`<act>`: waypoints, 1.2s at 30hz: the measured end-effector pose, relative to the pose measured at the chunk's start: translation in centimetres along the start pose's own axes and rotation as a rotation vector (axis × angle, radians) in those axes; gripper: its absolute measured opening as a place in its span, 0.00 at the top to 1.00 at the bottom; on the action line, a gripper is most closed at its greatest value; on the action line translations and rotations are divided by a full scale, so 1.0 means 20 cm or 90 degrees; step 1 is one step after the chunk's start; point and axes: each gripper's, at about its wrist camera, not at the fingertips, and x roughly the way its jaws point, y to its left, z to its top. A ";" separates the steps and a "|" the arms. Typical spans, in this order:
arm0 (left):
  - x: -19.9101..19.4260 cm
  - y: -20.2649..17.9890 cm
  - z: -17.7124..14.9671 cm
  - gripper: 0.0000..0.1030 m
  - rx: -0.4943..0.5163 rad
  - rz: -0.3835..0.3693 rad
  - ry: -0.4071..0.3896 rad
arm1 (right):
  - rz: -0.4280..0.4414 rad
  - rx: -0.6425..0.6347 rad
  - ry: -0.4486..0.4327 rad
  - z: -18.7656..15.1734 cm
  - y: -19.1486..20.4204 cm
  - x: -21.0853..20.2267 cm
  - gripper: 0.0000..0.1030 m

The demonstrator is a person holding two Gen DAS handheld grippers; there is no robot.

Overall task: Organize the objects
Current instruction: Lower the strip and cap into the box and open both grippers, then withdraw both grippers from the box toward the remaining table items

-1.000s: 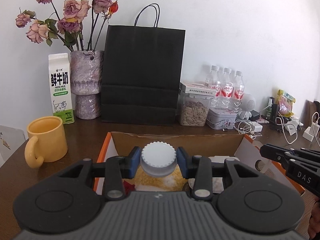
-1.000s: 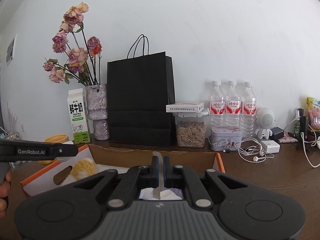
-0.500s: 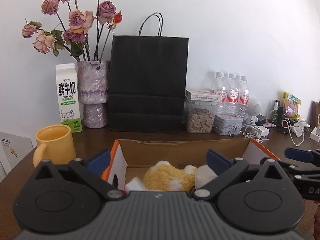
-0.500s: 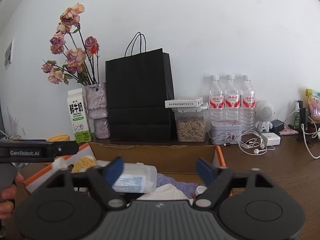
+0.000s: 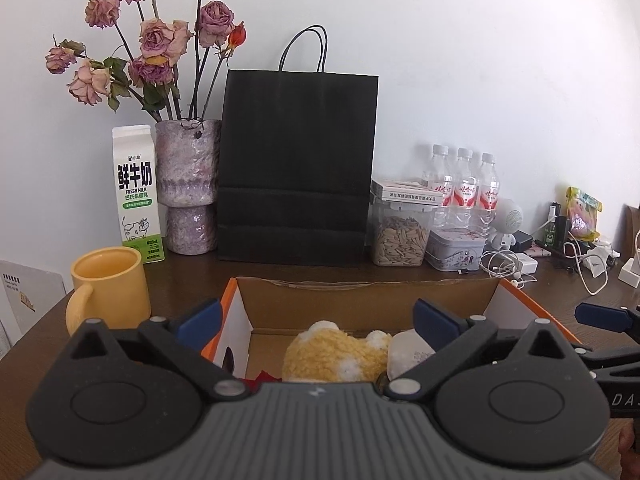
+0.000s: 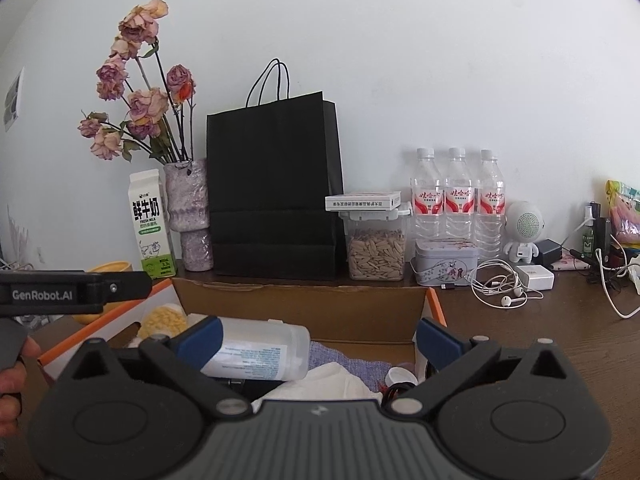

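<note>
An open cardboard box [image 5: 360,296] with orange outer sides sits on the dark wooden table just ahead of both grippers. A yellow plush toy [image 5: 336,350] and a white packet [image 5: 408,354] lie inside it. In the right wrist view, a white plastic bottle [image 6: 256,352] lies on its side in the box [image 6: 300,312] beside white tissue [image 6: 320,384] and a blue-grey cloth [image 6: 348,360]. My left gripper [image 5: 316,318] hangs open over the box, holding nothing. My right gripper [image 6: 320,336] is opening wide, its pads off the bottle.
Along the back wall stand a milk carton [image 5: 138,196], a vase of dried roses [image 5: 186,184], a black paper bag [image 5: 296,168], a seed container [image 5: 400,236], three water bottles [image 5: 464,188] and a tin [image 5: 456,248]. A yellow mug [image 5: 110,284] sits left; cables [image 6: 500,284] lie right.
My left gripper opened and let go of the white-capped bottle, which now lies in the box. My right gripper went from shut to wide open. Neither hand shifted.
</note>
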 end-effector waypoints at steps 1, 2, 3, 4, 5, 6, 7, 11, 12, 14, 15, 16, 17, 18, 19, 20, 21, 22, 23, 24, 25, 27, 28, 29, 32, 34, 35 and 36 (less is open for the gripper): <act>0.00 0.00 0.00 0.00 0.001 -0.002 0.000 | -0.001 -0.001 0.001 0.00 0.00 0.00 0.00; -0.01 0.00 0.00 0.00 0.002 -0.003 -0.001 | -0.002 -0.002 0.000 0.00 0.01 -0.01 0.00; -0.02 0.00 0.00 0.00 0.002 -0.003 -0.003 | -0.003 -0.004 -0.001 0.00 0.01 -0.02 0.00; -0.03 0.00 0.00 0.00 0.001 -0.003 -0.004 | -0.003 -0.005 -0.001 0.00 0.02 -0.02 0.00; -0.04 0.00 0.00 0.00 -0.001 -0.004 -0.005 | -0.003 -0.007 -0.003 0.01 0.02 -0.03 0.00; -0.06 0.00 0.00 0.00 -0.002 -0.004 -0.005 | -0.003 -0.008 -0.004 0.01 0.03 -0.04 0.00; -0.07 0.00 0.00 0.00 -0.004 -0.003 -0.006 | -0.004 -0.010 -0.006 0.01 0.03 -0.06 0.00; -0.14 0.02 0.00 0.00 -0.005 -0.005 -0.004 | -0.003 -0.017 -0.005 0.01 0.06 -0.12 0.00; -0.16 0.03 0.00 0.00 -0.004 -0.005 -0.005 | -0.004 -0.019 -0.005 0.01 0.07 -0.13 0.00; -0.19 0.04 0.00 0.00 0.000 0.000 -0.003 | -0.003 -0.023 -0.003 0.01 0.09 -0.16 0.00; -0.21 0.04 0.00 0.00 0.001 0.003 -0.002 | -0.003 -0.025 -0.001 0.01 0.09 -0.18 0.00; -0.23 0.05 -0.01 0.00 0.003 0.005 0.000 | -0.001 -0.027 0.001 0.00 0.10 -0.20 0.00; -0.25 0.06 -0.01 0.00 0.005 0.007 0.003 | 0.000 -0.029 0.004 -0.01 0.11 -0.21 0.00; -0.26 0.07 -0.02 0.00 0.007 0.010 0.006 | 0.000 -0.032 0.006 -0.01 0.12 -0.23 0.00; -0.27 0.08 -0.03 0.00 0.007 0.013 0.009 | 0.000 -0.034 0.010 -0.02 0.13 -0.24 0.00; -0.29 0.09 -0.04 0.00 0.008 0.016 0.014 | 0.001 -0.037 0.013 -0.03 0.14 -0.26 0.00; -0.30 0.11 -0.05 0.00 0.009 0.018 0.019 | 0.002 -0.039 0.017 -0.04 0.14 -0.27 0.00; -0.31 0.12 -0.06 0.00 0.011 0.020 0.026 | 0.003 -0.040 0.021 -0.05 0.15 -0.29 0.00; -0.32 0.13 -0.07 0.00 0.011 0.022 0.033 | 0.003 -0.042 0.026 -0.06 0.15 -0.30 0.00; -0.33 0.14 -0.09 0.00 0.012 0.023 0.040 | 0.004 -0.044 0.031 -0.07 0.16 -0.31 0.00; -0.34 0.15 -0.10 0.00 0.012 0.024 0.048 | 0.005 -0.045 0.035 -0.08 0.16 -0.32 0.00; -0.36 0.17 -0.14 0.00 0.016 0.024 0.065 | 0.007 -0.048 0.043 -0.10 0.17 -0.34 0.00; -0.37 0.18 -0.16 0.00 0.018 0.025 0.074 | 0.007 -0.050 0.047 -0.12 0.17 -0.35 0.00; -0.37 0.18 -0.18 0.00 0.019 0.025 0.081 | 0.008 -0.051 0.051 -0.13 0.18 -0.36 0.00; -0.38 0.19 -0.24 0.00 0.025 0.017 0.114 | 0.009 -0.053 0.065 -0.16 0.18 -0.37 0.00; -0.36 0.18 -0.28 0.00 0.034 0.012 0.139 | 0.010 -0.055 0.077 -0.19 0.19 -0.37 0.00; -0.35 0.17 -0.31 0.00 0.039 0.008 0.151 | 0.011 -0.056 0.082 -0.20 0.19 -0.37 0.00; -0.34 0.17 -0.33 0.00 0.044 0.004 0.163 | 0.011 -0.056 0.087 -0.21 0.20 -0.37 0.00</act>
